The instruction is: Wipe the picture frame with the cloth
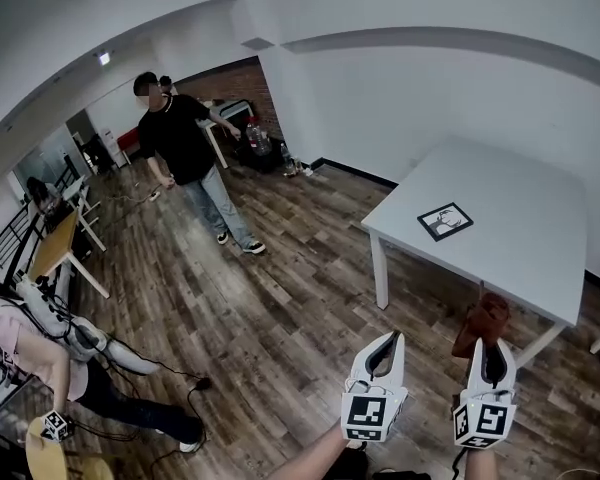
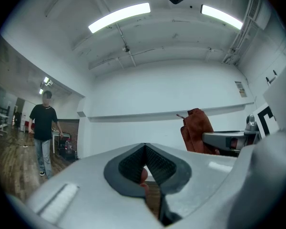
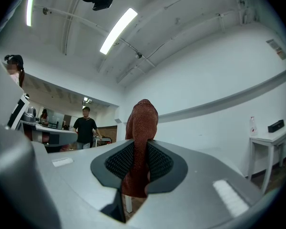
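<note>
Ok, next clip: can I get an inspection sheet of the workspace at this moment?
Surface: white table, holding only the frame; both grippers are short of it, over the floor.
Job's things: picture frame lies flat on the table; reddish-brown cloth sticks out past the right jaws.
Clutter: nothing seen.
Grippers: right gripper shut on the cloth; left gripper shut, nothing between its jaws.
Cables: a black cable lies on the wood floor at far left, away from the table.
Surroundings: a standing person in a black shirt beyond; a second person low at left; a wooden desk.
</note>
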Tool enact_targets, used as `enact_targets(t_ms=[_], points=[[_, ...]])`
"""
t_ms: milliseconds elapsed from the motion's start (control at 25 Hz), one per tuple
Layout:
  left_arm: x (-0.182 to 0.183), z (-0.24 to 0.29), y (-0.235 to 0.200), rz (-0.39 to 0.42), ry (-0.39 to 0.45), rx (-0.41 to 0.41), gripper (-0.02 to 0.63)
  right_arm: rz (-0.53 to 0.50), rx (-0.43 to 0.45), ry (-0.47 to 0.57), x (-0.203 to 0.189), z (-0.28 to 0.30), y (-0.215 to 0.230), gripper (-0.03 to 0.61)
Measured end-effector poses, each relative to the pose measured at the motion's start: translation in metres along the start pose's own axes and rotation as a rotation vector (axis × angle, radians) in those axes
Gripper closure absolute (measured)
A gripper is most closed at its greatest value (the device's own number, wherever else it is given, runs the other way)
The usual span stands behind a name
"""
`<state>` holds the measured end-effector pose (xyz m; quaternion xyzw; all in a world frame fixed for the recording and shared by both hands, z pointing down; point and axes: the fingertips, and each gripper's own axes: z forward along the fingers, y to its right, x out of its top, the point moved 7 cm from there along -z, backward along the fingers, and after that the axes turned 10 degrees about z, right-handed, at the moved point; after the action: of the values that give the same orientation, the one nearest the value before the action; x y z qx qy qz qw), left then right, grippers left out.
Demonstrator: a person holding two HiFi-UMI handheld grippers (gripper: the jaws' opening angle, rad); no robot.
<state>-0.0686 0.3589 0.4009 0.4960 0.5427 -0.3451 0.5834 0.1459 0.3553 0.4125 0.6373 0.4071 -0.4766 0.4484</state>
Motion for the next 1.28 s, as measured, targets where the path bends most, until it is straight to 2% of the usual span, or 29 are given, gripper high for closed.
enact_targets(t_ms=[400,920,1120,1280], points=[[-0.023,0.062,-0.02,-0.007,0.024,-0.029,0.614,-0.025,-0.045,-0.02,-0.024,0.051,0.016,0.482],[-0.04,0.163,-0.087,-0.011,0.024,-0.084,0.614,-0.037,-0.102,-0.039,-0.042,0.162,0.006,0.48],[-0.05,0.19,-0.109,-0.017,0.057,-0.101,0.614,-0.051,-0.129,-0.024,-0.045,0.19,0.0,0.48],[-0.056,0.21,-0.119,-0.022,0.05,-0.114,0.614,-0.049,-0.143,-0.027,-0.049,0.209,0.0,0.48]])
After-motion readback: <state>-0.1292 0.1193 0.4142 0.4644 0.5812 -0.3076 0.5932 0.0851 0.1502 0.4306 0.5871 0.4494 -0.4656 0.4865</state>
